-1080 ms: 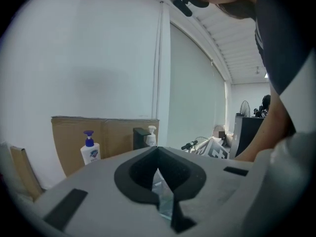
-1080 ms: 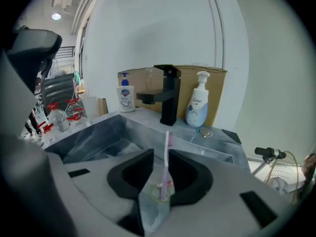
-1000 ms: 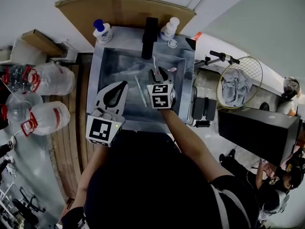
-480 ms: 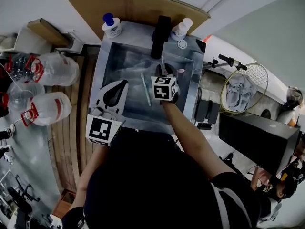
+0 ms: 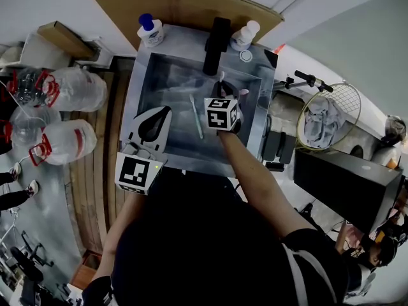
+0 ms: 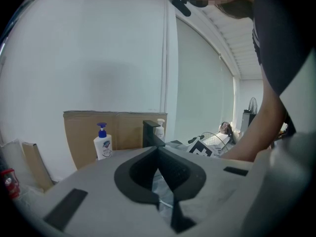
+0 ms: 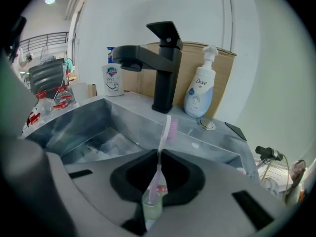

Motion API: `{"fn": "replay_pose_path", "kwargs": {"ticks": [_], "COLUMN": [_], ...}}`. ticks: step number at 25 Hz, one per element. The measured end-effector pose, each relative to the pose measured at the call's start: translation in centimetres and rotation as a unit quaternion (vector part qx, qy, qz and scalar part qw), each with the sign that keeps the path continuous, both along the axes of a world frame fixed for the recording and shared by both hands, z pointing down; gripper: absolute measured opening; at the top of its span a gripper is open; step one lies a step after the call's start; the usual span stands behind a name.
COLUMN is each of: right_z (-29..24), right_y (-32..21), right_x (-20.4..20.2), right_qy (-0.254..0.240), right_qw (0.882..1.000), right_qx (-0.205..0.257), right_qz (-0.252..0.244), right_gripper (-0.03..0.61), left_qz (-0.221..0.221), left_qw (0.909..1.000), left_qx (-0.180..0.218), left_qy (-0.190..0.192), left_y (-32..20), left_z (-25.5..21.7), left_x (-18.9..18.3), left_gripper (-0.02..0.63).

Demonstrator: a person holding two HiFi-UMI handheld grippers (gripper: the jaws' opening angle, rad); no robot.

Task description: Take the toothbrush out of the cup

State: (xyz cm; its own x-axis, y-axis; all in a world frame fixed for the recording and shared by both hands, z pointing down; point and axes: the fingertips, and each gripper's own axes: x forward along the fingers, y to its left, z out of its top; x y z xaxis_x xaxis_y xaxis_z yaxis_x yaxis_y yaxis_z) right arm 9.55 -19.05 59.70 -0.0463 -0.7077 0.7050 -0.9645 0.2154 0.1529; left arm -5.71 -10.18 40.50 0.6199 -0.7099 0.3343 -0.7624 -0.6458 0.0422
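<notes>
Right gripper jaws just closed, now clamped on toothbrush stem above cup, frame centre; grip made, lift-out pending.

Pink toothbrush, black tap, white bottle (blue pump)

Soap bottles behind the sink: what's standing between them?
The black faucet stands between the blue-capped bottle and the white bottle. The right gripper view shows it best.
</notes>
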Motion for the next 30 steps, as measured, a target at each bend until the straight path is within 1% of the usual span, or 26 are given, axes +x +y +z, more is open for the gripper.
{"fn": "replay_pose_path", "kwargs": {"ticks": [7, 11, 17, 20, 23, 30], "right_z": [-2.7, -5.0, -9.1, -10.9, -12.6, -14.5], "right_y": [0.4, 1.1, 3.0, 4.5, 6.0, 9.0], "right_x": [-0.1, -0.1, 0.0, 0.1, 0.4, 1.5], "right_qy": [-0.003, -0.006, -0.015, -0.027, -0.029, -0.034], "right_qw": [0.999, 0.998, 0.993, 0.991, 0.988, 0.986], "right_qx": [0.036, 0.064, 0.114, 0.132, 0.150, 0.162], "right_qz": [-0.007, -0.004, 0.001, 0.009, 0.009, 0.009], "right_gripper": [0.044, 0.044, 0.044, 0.044, 0.044, 0.044], "left_qz": [0.010, 0.017, 0.028, 0.037, 0.048, 0.059], "left_qw": [0.9999, 0.9997, 0.9994, 0.9990, 0.9984, 0.9973], "left_qx": [0.005, 0.013, 0.014, 0.017, 0.019, 0.026], "left_qy": [0.003, 0.012, 0.016, 0.020, 0.024, 0.034], "left_y": [0.5, 0.9, 1.6, 2.0, 2.4, 3.3], "left_z": [-0.3, -0.8, -0.7, -0.8, -1.0, -1.5], "left_x": [0.4, 0.7, 1.0, 1.4, 1.9, 2.7], "left_gripper": [0.020, 0.020, 0.020, 0.020, 0.020, 0.020]}}
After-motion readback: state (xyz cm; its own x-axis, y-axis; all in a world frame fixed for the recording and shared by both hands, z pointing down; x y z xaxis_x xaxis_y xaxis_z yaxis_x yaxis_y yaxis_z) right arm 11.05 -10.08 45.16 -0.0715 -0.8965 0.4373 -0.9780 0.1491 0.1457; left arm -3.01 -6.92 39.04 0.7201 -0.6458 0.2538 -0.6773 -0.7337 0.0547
